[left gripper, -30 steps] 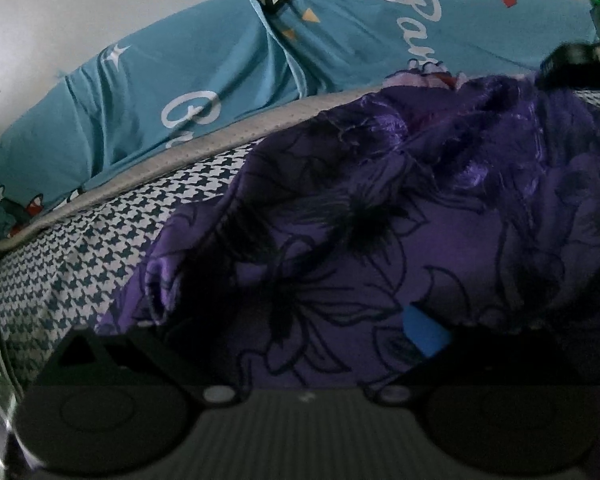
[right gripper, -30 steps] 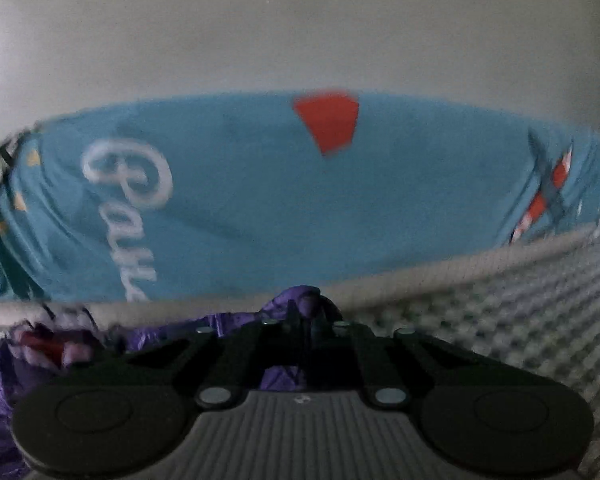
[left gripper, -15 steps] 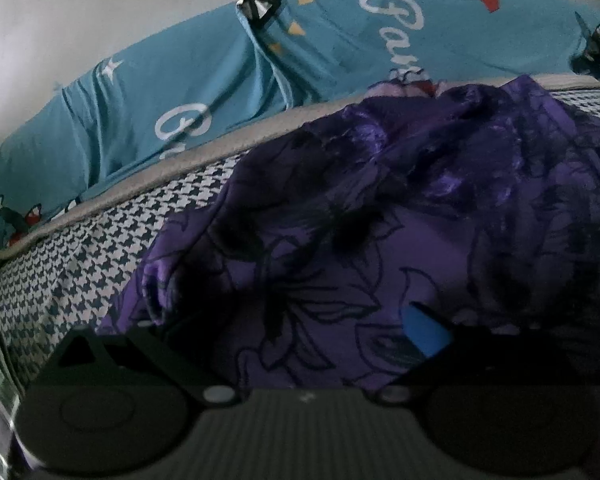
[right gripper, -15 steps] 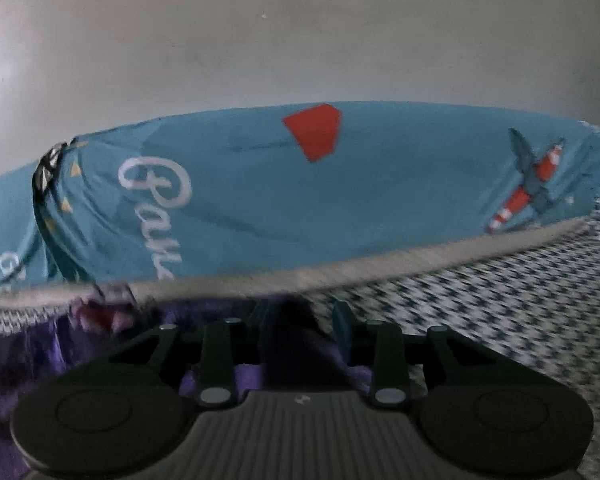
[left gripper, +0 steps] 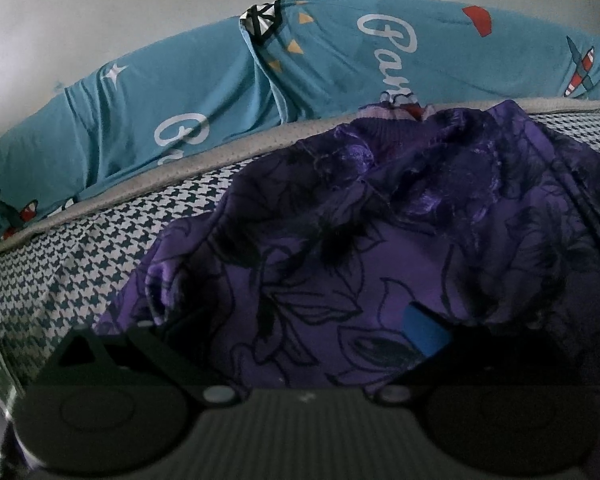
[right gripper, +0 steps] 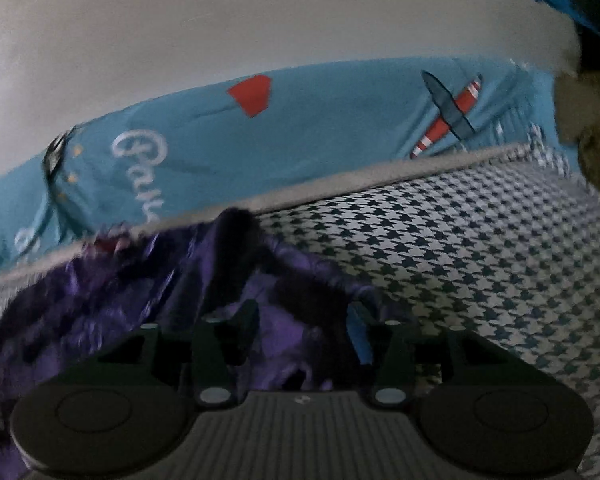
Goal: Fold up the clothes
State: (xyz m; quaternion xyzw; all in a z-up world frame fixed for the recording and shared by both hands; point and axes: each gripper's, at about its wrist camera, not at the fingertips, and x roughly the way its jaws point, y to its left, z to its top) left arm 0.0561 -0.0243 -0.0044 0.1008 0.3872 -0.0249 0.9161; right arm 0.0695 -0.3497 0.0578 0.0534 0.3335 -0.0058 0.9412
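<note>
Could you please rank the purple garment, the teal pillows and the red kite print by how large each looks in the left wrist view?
1. Purple garment, though it lies nearest the camera, which inflates it.
2. Teal pillows, farther back.
3. Red kite print, clearly smallest.

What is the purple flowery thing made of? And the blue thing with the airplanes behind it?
The purple garment looks like soft woven cloth, with a crinkly, shiny velvet-like patch near its top. The blue bedding looks like smooth, matte cotton-type fabric: it creases softly and carries flat printed pictures.
</note>
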